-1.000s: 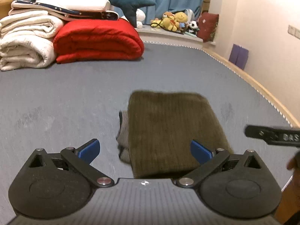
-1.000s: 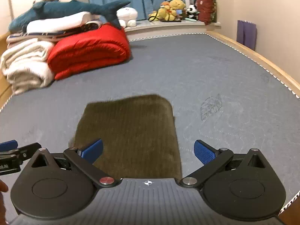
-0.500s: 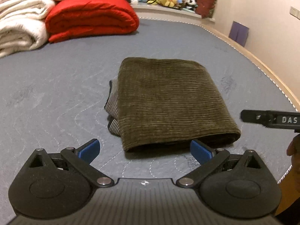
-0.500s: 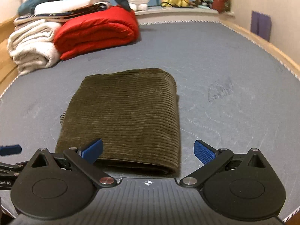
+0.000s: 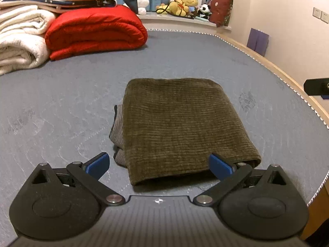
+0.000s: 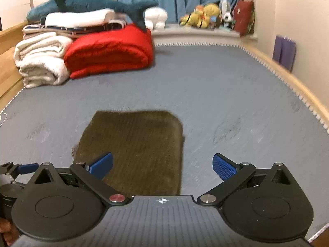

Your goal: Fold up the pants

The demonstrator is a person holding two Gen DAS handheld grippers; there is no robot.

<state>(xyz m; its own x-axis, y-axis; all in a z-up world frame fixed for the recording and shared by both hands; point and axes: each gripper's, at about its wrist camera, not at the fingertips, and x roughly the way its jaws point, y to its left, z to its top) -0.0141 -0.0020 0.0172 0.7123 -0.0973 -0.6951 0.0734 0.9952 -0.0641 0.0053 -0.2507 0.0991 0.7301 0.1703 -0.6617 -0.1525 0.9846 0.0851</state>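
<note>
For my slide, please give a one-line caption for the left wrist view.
Open left claw faces folded olive corduroy pants lying on a grey mattress, bedding stacked behind.

Bare mattress (image 5: 61, 107) around pants (image 5: 181, 123)

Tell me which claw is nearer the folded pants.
Left, marginally. The left claw straddles the folded pants' near edge; the right claw hangs toward their right edge, open.

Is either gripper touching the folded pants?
Apart. In the left wrist view the left gripper stands open with bare mattress before the pants; the right gripper is open, holding nothing.
</note>
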